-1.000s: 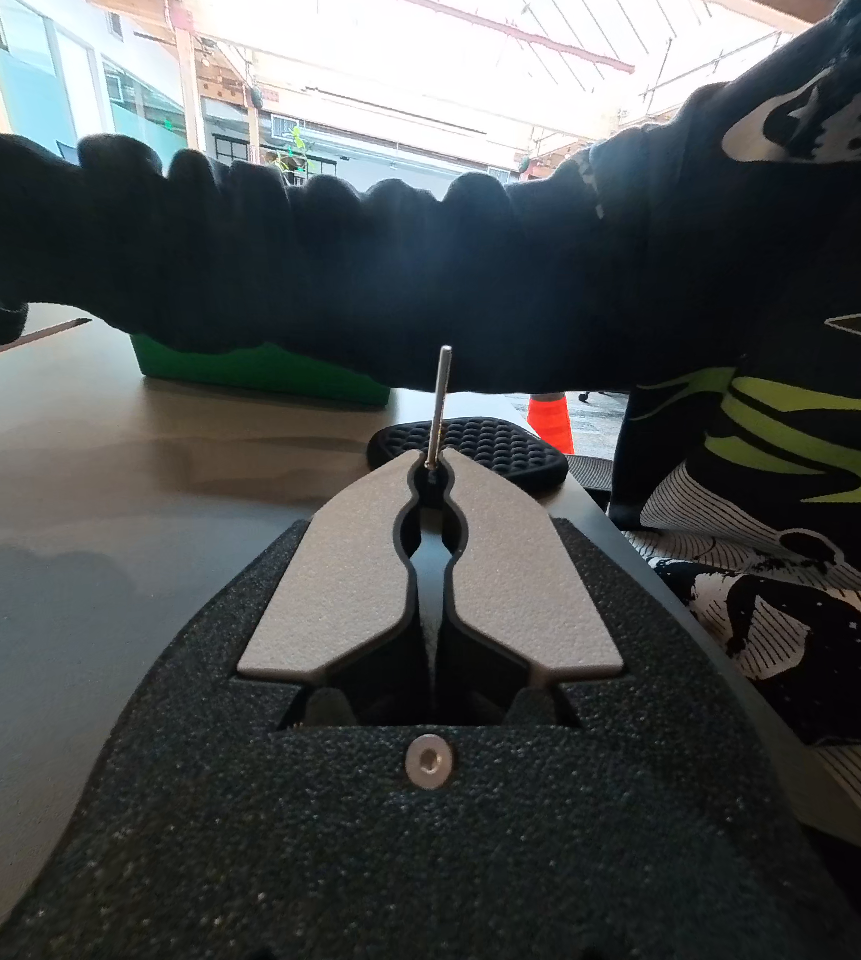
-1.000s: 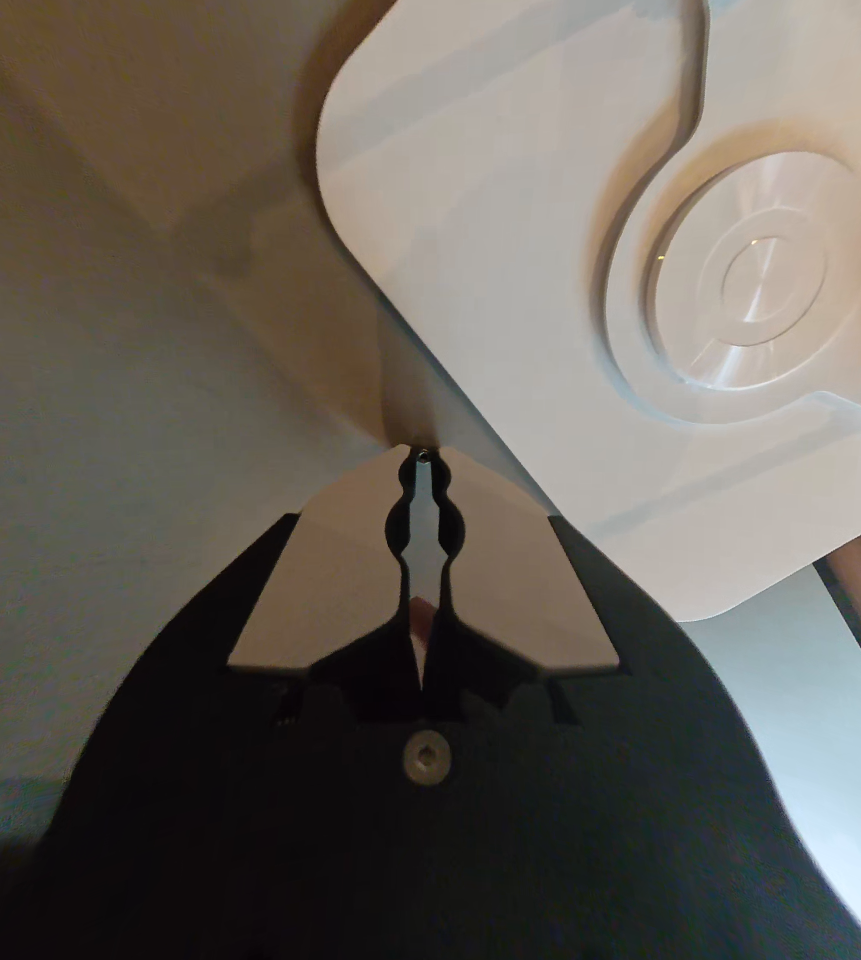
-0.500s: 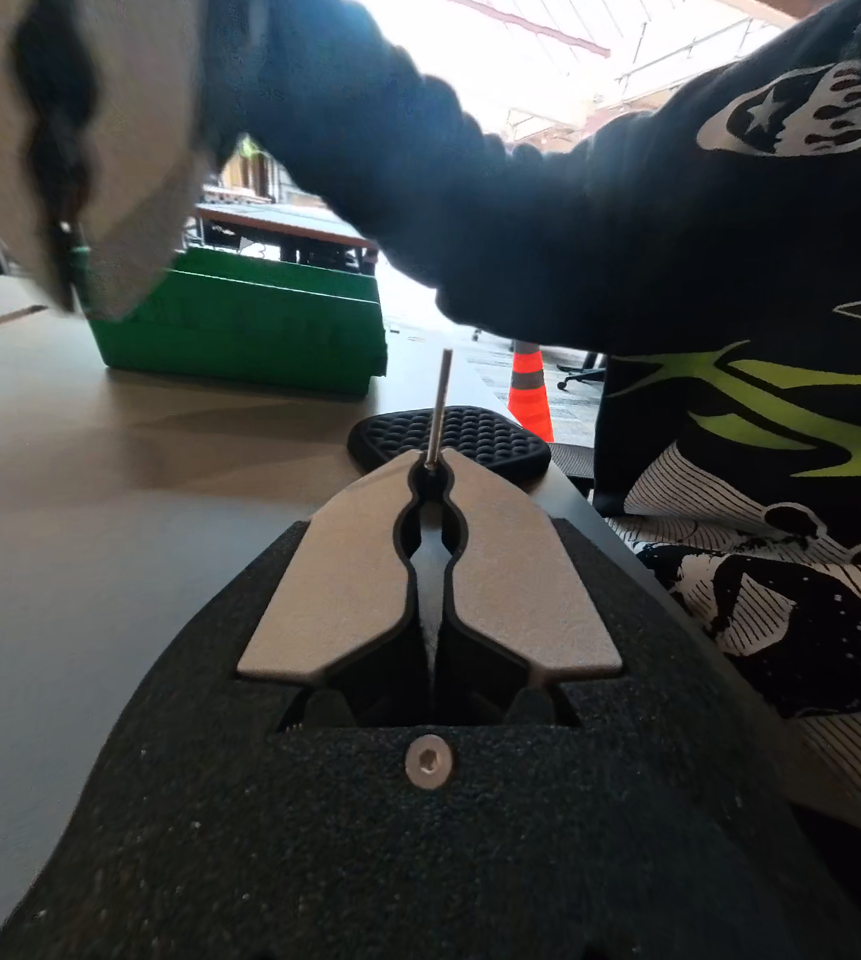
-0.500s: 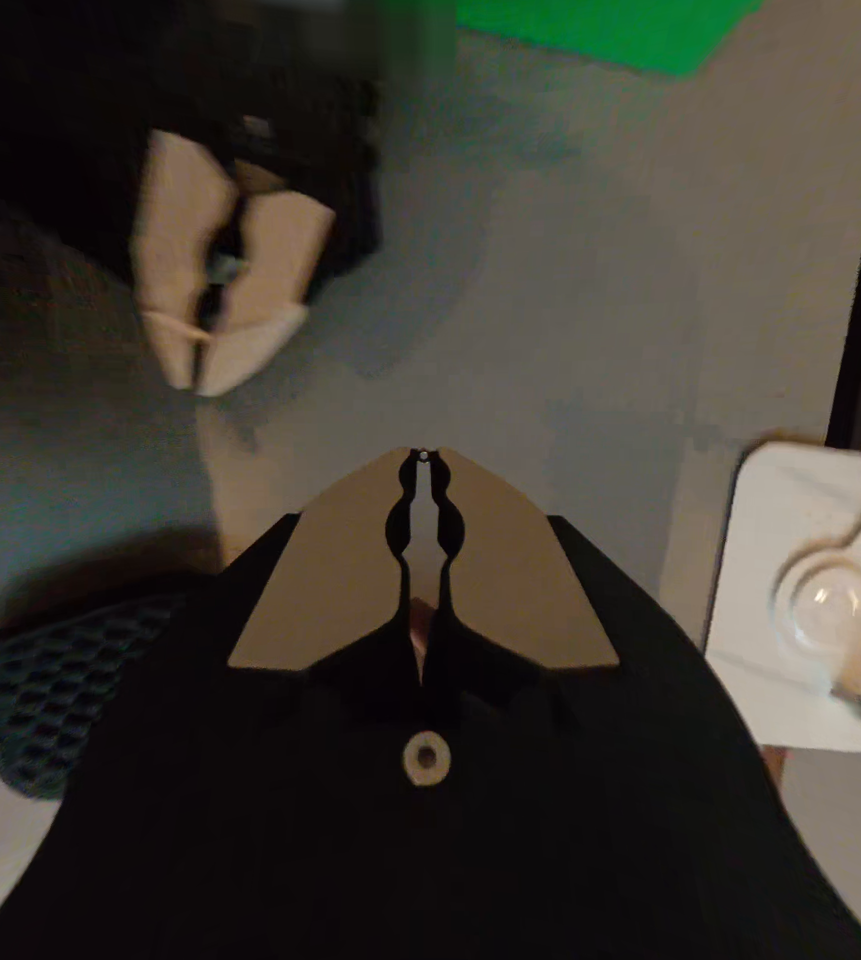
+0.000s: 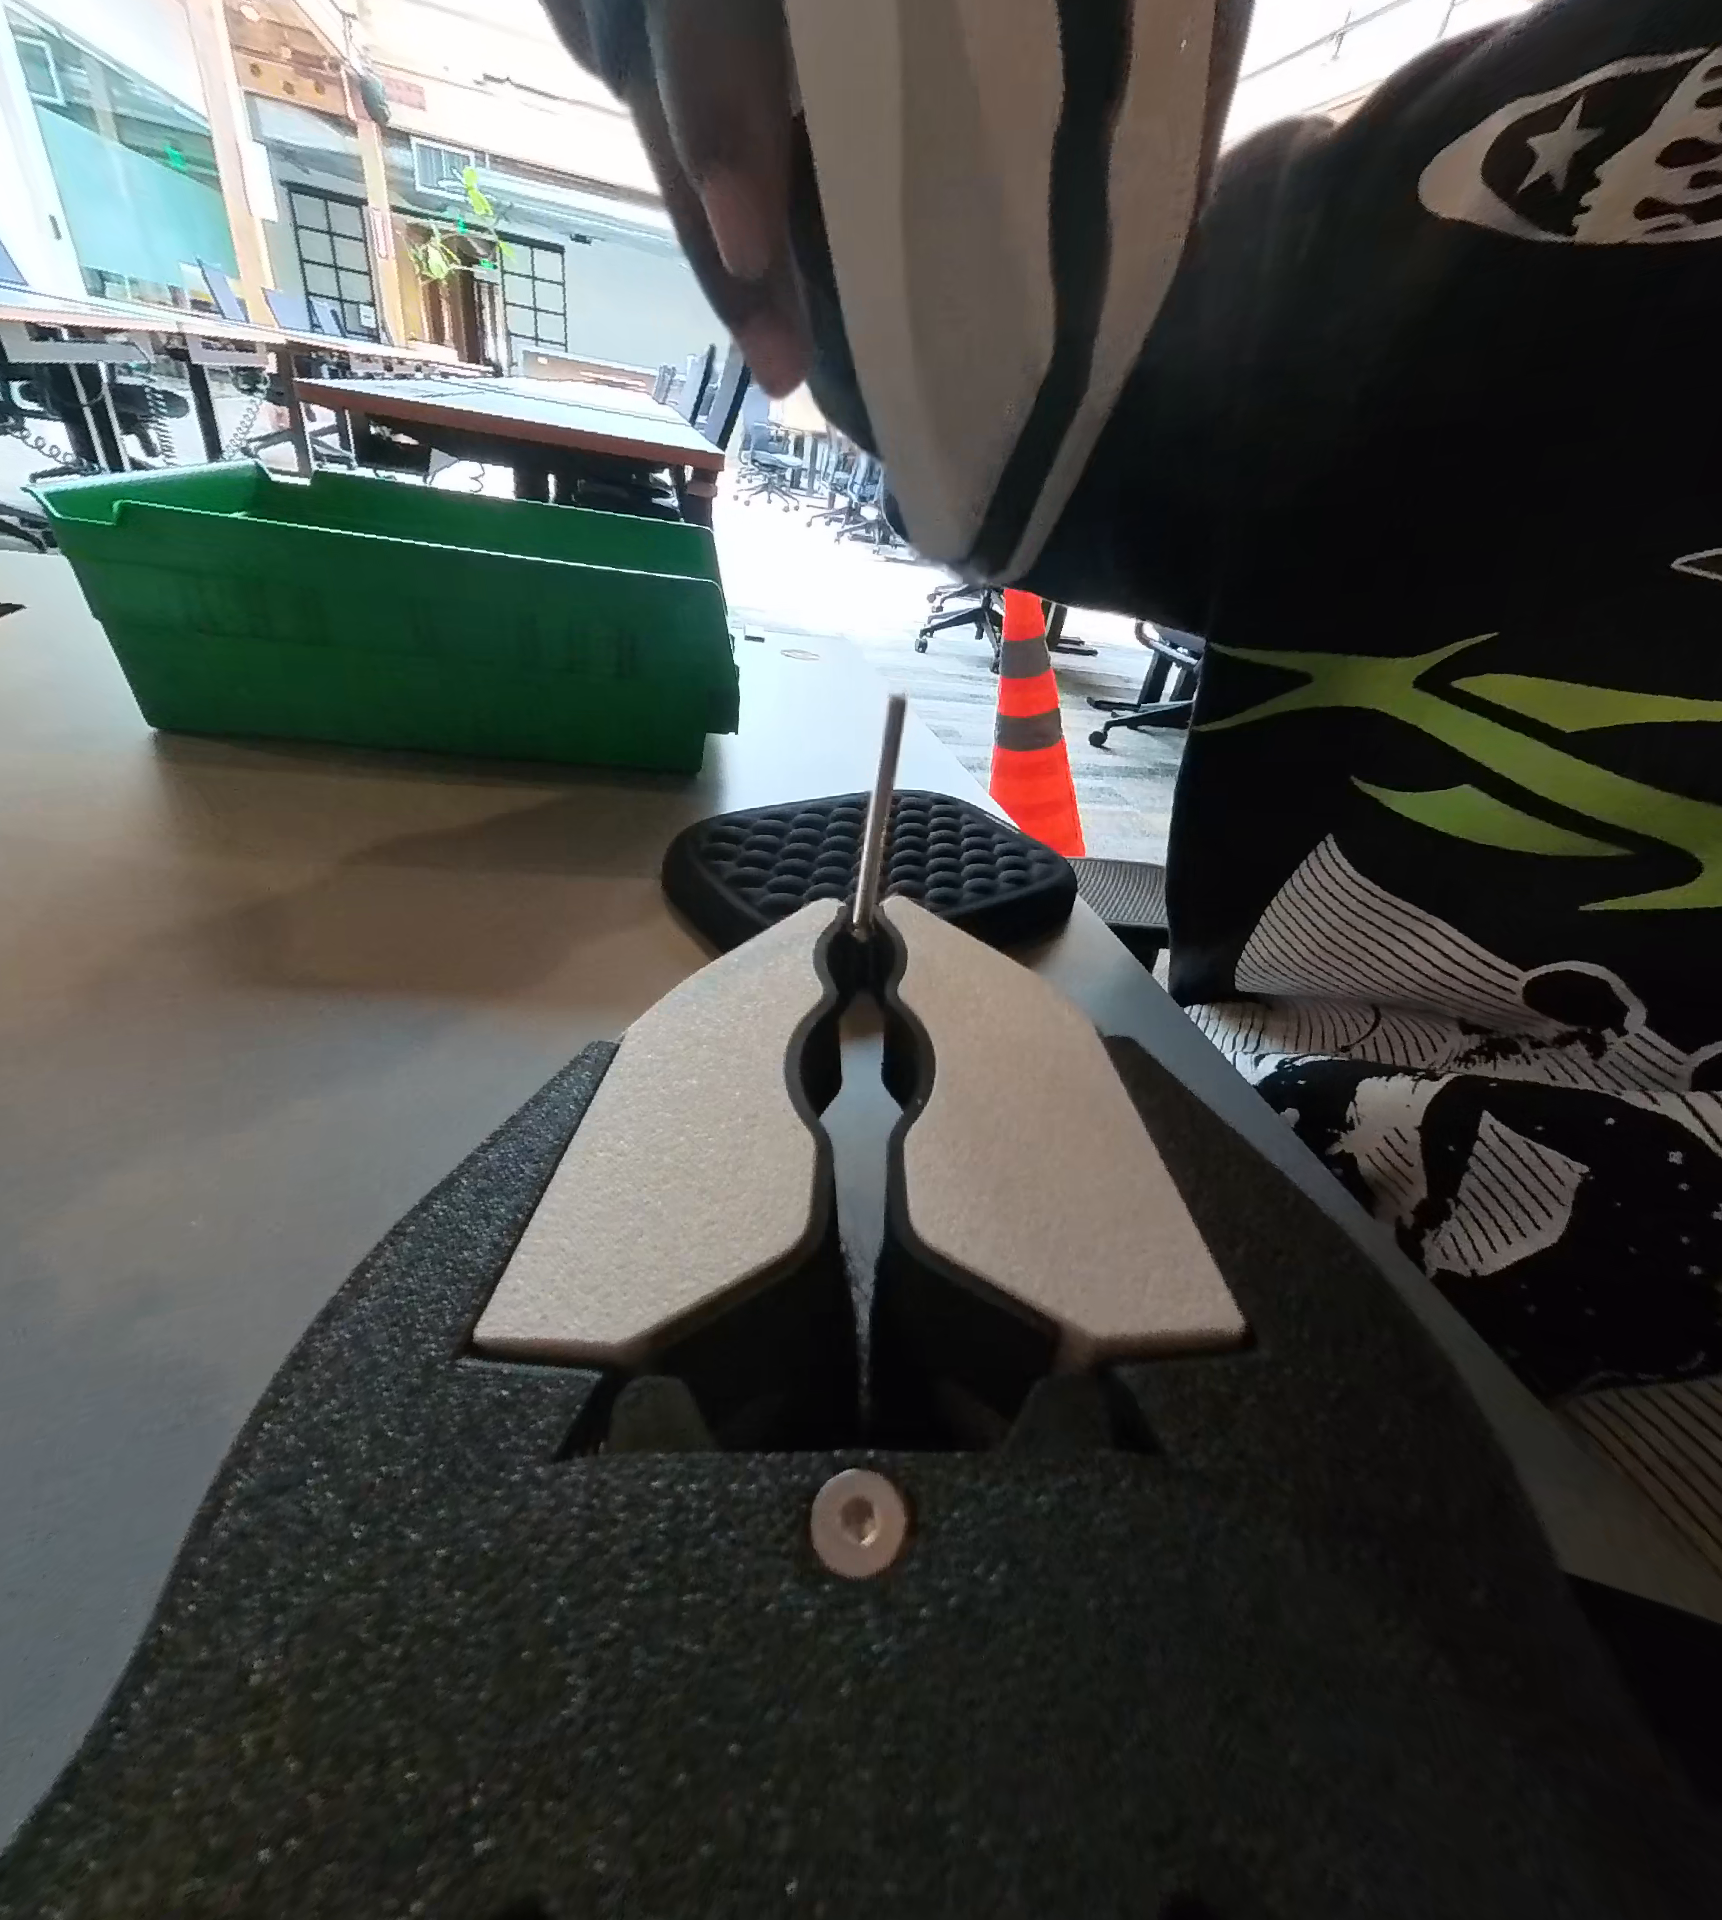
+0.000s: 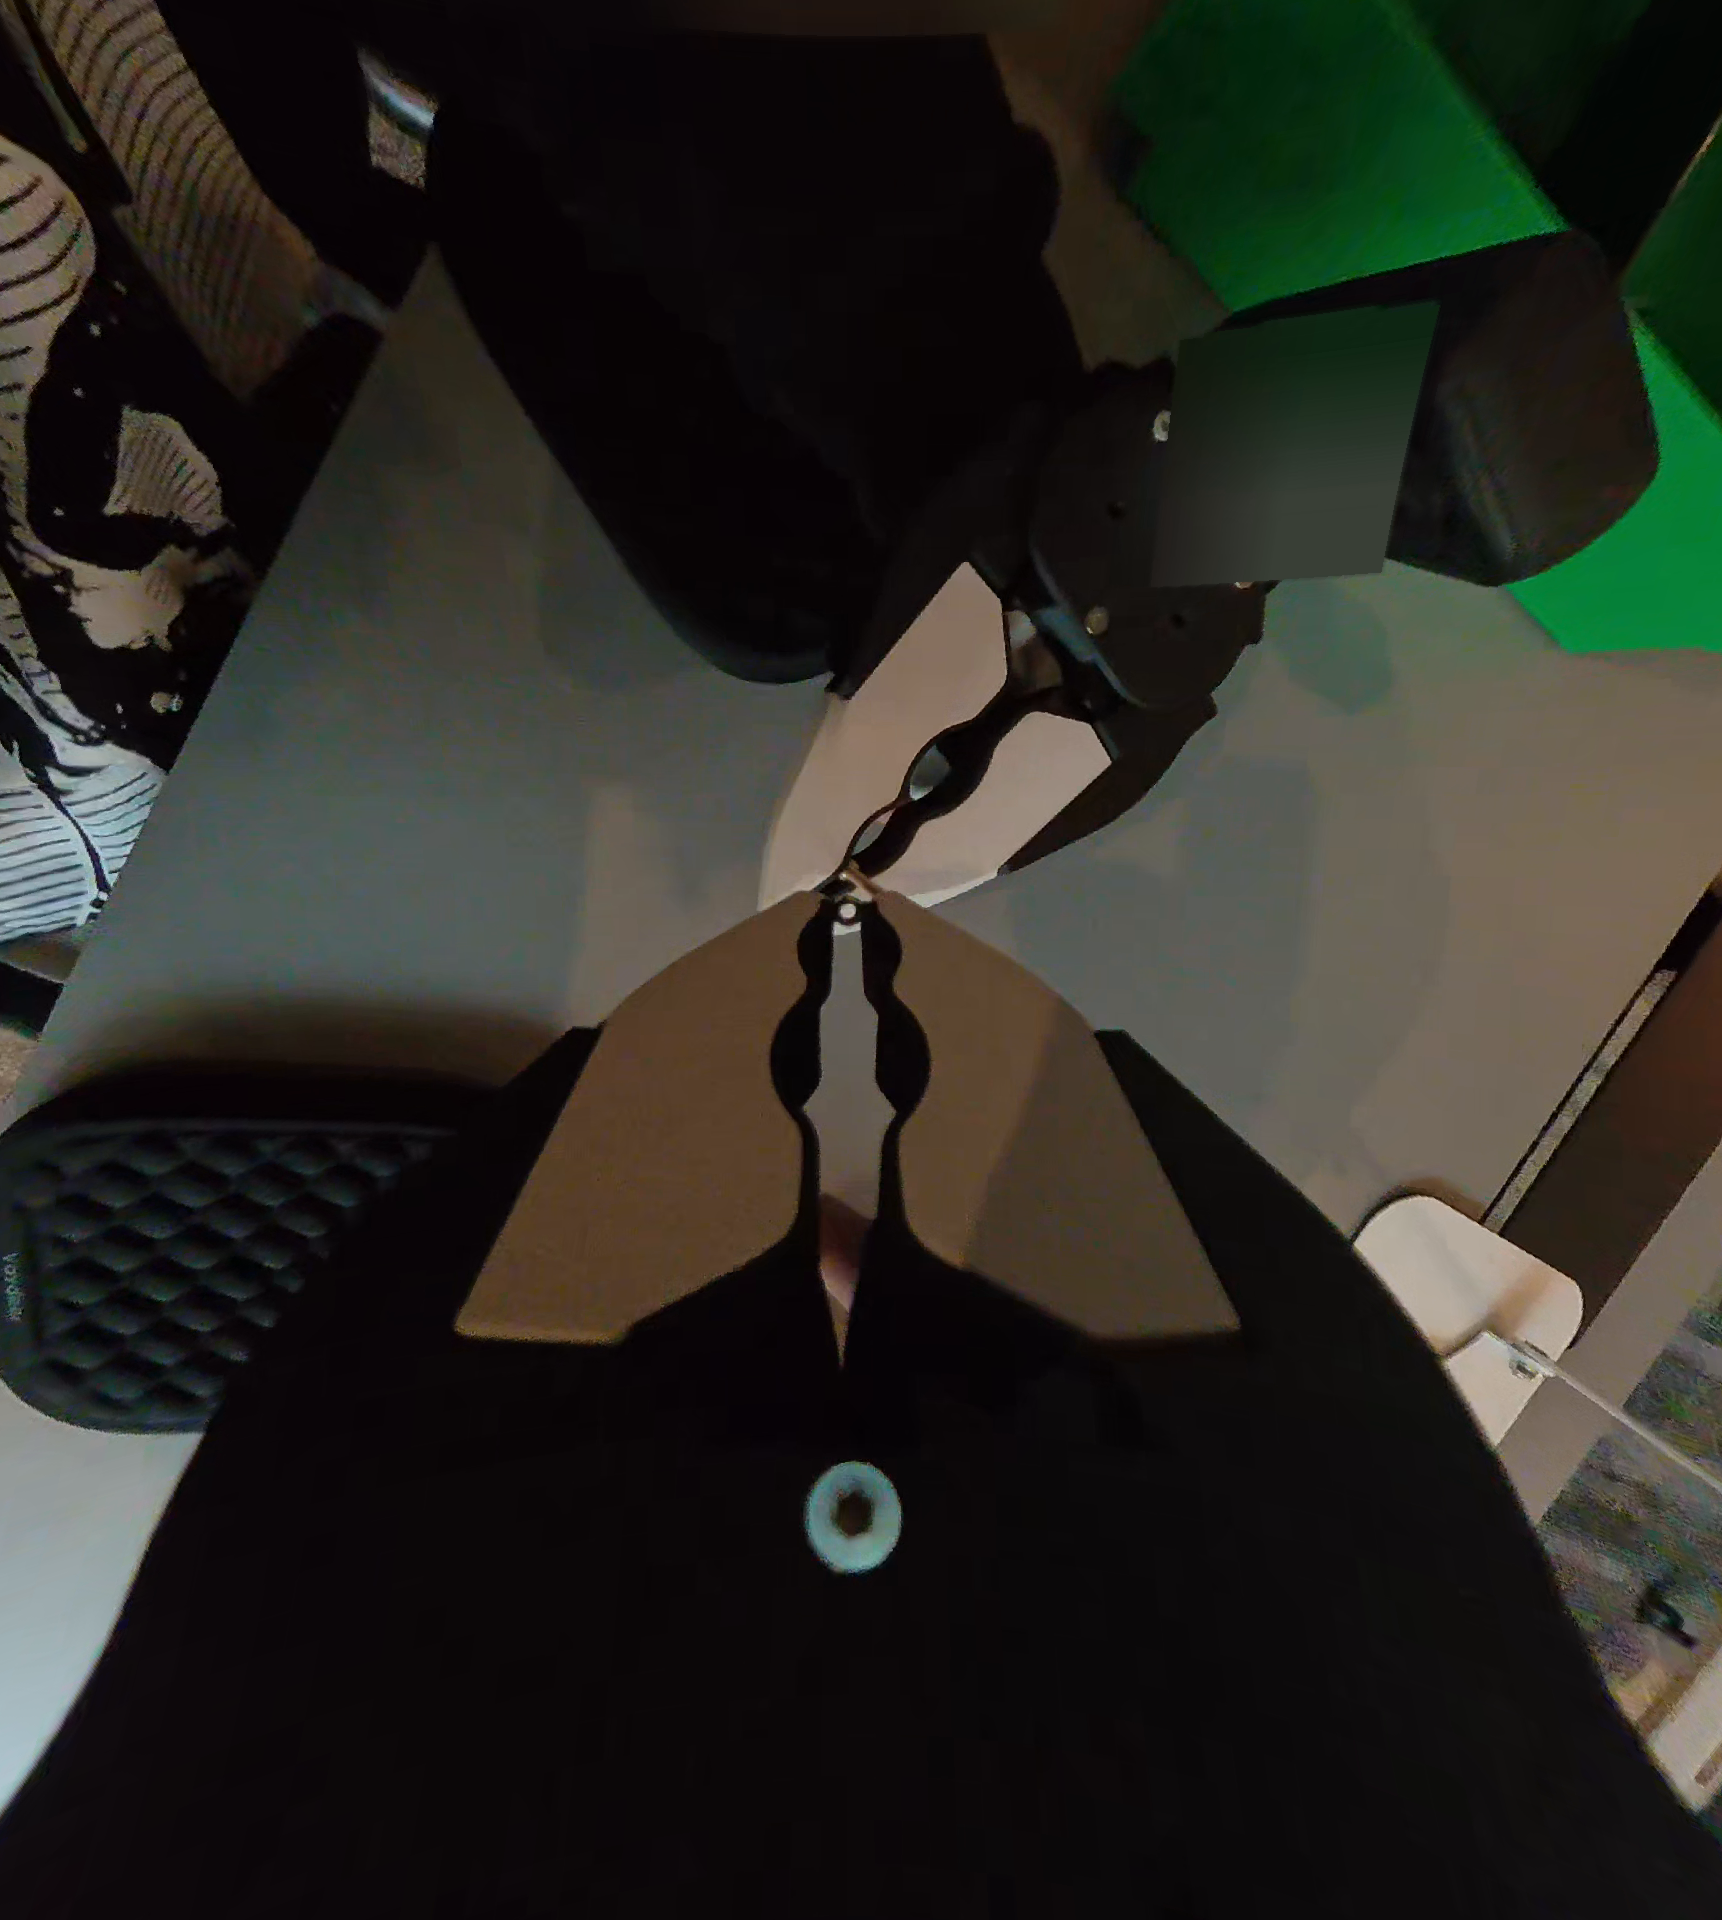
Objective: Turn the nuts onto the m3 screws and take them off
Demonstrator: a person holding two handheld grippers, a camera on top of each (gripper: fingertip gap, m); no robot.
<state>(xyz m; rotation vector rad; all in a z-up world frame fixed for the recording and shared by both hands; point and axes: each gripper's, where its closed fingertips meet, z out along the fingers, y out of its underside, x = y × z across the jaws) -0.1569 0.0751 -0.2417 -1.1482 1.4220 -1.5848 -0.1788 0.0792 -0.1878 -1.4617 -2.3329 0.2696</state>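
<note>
Left claw [image 5: 862,925] clamps my upright screw [image 5: 881,810], right claw [image 6: 846,906] pinches a nut [image 6: 846,912] above its tip; threading seems unstarted.

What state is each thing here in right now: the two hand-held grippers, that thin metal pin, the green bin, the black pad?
Left hand-held gripper: shut on the screw.
Thin silver metal screw: upright, clamped at its base.
Right hand-held gripper: closed on a small silver nut, above the screw.
Green plastic bin: resting on the table; contents hidden.
Black honeycomb rubber pad: flat at table edge.
</note>
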